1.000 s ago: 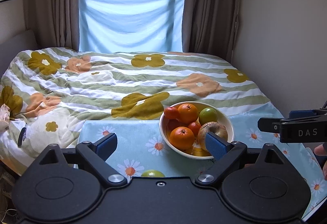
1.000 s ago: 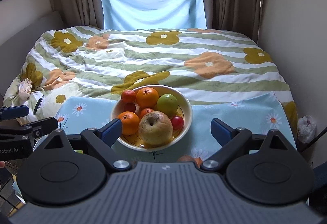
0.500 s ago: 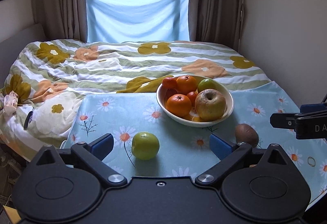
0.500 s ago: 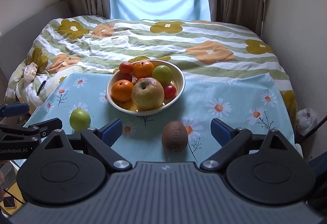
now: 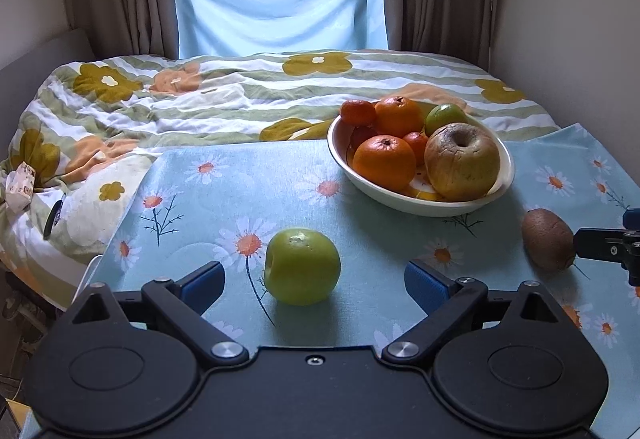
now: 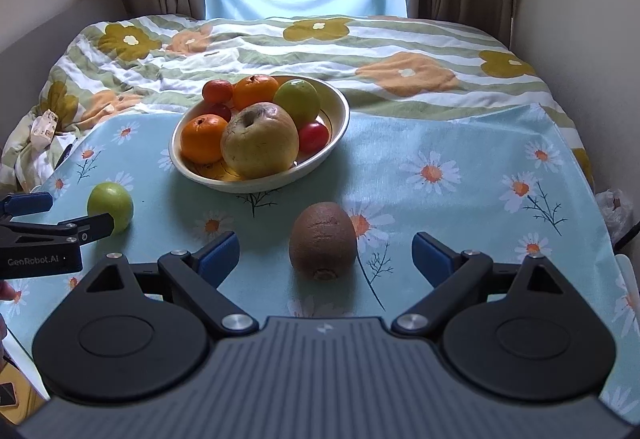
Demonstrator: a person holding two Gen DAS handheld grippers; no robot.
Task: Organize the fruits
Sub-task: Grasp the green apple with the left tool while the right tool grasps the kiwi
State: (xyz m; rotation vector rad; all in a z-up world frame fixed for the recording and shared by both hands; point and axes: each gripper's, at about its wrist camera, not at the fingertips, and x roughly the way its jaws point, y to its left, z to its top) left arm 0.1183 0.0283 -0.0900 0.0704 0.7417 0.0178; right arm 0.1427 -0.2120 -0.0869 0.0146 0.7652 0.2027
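A cream bowl (image 5: pixel 505 177) holds oranges, a large yellow-brown apple (image 5: pixel 462 161), a green fruit and small red fruits; it also shows in the right wrist view (image 6: pixel 340 119). A loose green apple (image 5: pixel 302 265) lies on the daisy cloth between the open fingers of my left gripper (image 5: pixel 314 283), untouched. A brown kiwi (image 6: pixel 322 240) lies between the open fingers of my right gripper (image 6: pixel 326 259), untouched. The kiwi (image 5: pixel 547 239) and the right gripper's finger show at the right of the left wrist view. The green apple (image 6: pixel 110 207) shows left in the right wrist view.
A blue daisy tablecloth (image 5: pixel 224 191) covers the table. Behind it lies a bed with a flowered striped quilt (image 5: pixel 200 99). A wall stands at the right (image 5: pixel 568 19), and curtains and a window are at the back.
Both grippers have dropped and moved forward over the table. The green apple and the kiwi now sit between the fingers; the bowl looks nearer.
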